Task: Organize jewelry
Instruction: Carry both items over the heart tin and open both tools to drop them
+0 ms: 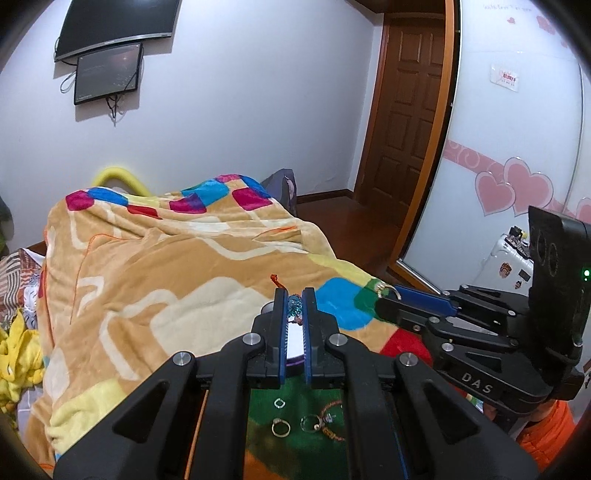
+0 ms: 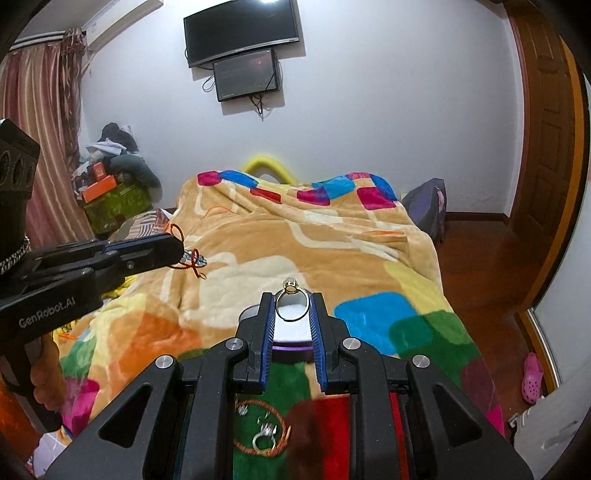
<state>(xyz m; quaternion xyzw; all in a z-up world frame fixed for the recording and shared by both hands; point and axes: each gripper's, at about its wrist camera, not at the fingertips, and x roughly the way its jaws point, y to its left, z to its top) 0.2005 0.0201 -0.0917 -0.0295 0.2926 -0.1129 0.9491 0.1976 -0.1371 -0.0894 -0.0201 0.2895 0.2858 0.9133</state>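
Observation:
My left gripper [image 1: 294,303] is shut on a teal beaded bracelet [image 1: 294,305] with a red cord, held above the bed; it also shows in the right wrist view [image 2: 173,243], the bracelet [image 2: 192,258] dangling from it. My right gripper [image 2: 291,306] is shut on a gold ring [image 2: 291,301] with a stone on top, above a round white box [image 2: 291,328] with a purple base. In the left wrist view the right gripper [image 1: 388,295] holds the ring [image 1: 388,290] at the right. Loose rings [image 1: 280,428] and a thin orange bracelet [image 2: 262,428] lie on the green patch of blanket below.
A colourful plush blanket [image 2: 295,240] covers the bed. A TV [image 2: 242,31] and a small screen hang on the far wall. A wooden door [image 1: 410,110] and wood floor are at right, a pile of boxes and clothes [image 2: 114,177] at left.

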